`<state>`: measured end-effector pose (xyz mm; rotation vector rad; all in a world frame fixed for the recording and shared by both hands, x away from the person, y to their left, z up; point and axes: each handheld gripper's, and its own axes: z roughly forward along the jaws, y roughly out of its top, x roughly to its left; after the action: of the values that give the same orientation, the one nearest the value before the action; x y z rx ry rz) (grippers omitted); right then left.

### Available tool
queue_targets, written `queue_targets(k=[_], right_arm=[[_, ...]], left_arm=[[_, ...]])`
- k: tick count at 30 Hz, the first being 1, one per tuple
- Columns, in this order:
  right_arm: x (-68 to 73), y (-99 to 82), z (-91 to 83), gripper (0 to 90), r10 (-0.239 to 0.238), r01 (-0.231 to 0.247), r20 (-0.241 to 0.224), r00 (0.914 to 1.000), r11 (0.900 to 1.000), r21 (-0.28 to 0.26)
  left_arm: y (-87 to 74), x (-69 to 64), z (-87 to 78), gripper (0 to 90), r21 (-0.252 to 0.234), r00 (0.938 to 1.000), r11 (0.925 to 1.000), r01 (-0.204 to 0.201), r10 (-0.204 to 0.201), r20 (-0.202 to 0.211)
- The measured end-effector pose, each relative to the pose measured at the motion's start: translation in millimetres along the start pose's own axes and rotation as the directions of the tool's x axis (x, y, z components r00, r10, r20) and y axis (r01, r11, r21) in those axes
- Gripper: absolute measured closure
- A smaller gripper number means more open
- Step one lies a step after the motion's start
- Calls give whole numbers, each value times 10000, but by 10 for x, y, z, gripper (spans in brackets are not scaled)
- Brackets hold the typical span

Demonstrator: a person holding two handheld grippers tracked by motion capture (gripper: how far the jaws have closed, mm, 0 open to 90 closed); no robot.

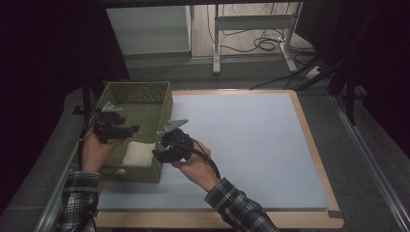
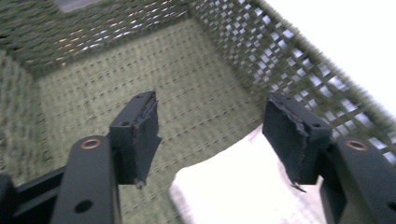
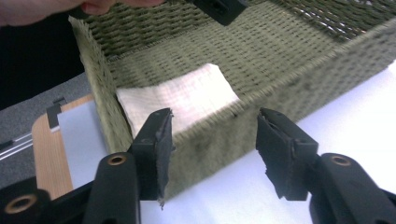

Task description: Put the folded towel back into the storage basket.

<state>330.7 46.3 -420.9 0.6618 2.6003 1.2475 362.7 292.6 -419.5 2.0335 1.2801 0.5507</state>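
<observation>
A green woven basket (image 1: 162, 94) stands at the left of the white table mat. A folded white cloth (image 1: 139, 153) lies flat in its near end; it also shows as the cloth (image 2: 243, 186) and the cloth (image 3: 180, 95). My left gripper (image 1: 126, 129) hangs over the basket's left part, jaws open above the cloth (image 2: 212, 140), with nothing between them. My right gripper (image 1: 158, 153) sits at the basket's near right wall, open and empty (image 3: 212, 151), pointing at the basket wall (image 3: 224, 135) from outside.
The white mat (image 1: 251, 145) covers the wooden table top (image 1: 314, 145) and stretches out to the right of the basket. Grey carpeted surround and a rail run along the table's edges. Desk legs and cables stand beyond the far edge.
</observation>
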Motion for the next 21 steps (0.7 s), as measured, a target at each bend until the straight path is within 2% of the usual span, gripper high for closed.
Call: queue_targets(k=[4, 11, 14, 16, 18, 19, 20, 21], right_arm=[[-66, -93, -85, 410, -70, 69, 129, 9999, 10000, 29], [-190, -254, -215, 360, 28, -30, 207, 9998, 10000, 63], [-237, -324, -286, 352, 66, -68, 284, 9996, 9999, 88], [-267, -371, -338, 352, 99, -101, 344, 9994, 9999, 71], [-302, -417, -388, 351, 140, -142, 385, 9992, 9999, 42], [-320, -438, -413, 351, 156, -158, 423, 9990, 9999, 33], [-320, -438, -413, 351, 156, -158, 423, 9990, 9999, 33], [-354, -471, -451, 352, 202, -202, 487, 9986, 9998, 4]], left_arm=[[63, -95, 9, 294, -167, 9994, 9999, 43, -37, 352], [160, -275, 82, 226, -47, 9974, 9992, -398, 400, 602], [183, -289, 129, 248, 305, 9968, 9970, -711, 699, 386], [162, -232, 177, 323, 699, 9946, 9923, -1022, 1007, 254], [120, -141, 256, 381, 1336, 9922, 9835, -1217, 1169, 435], [76, -72, 343, 401, 2010, 9879, 9676, -1531, 1447, 562], [76, -72, 343, 430, 2010, 9879, 9676, -1531, 1447, 562], [55, -53, 386, 430, 2264, 9865, 9605, -1619, 1516, 624]])
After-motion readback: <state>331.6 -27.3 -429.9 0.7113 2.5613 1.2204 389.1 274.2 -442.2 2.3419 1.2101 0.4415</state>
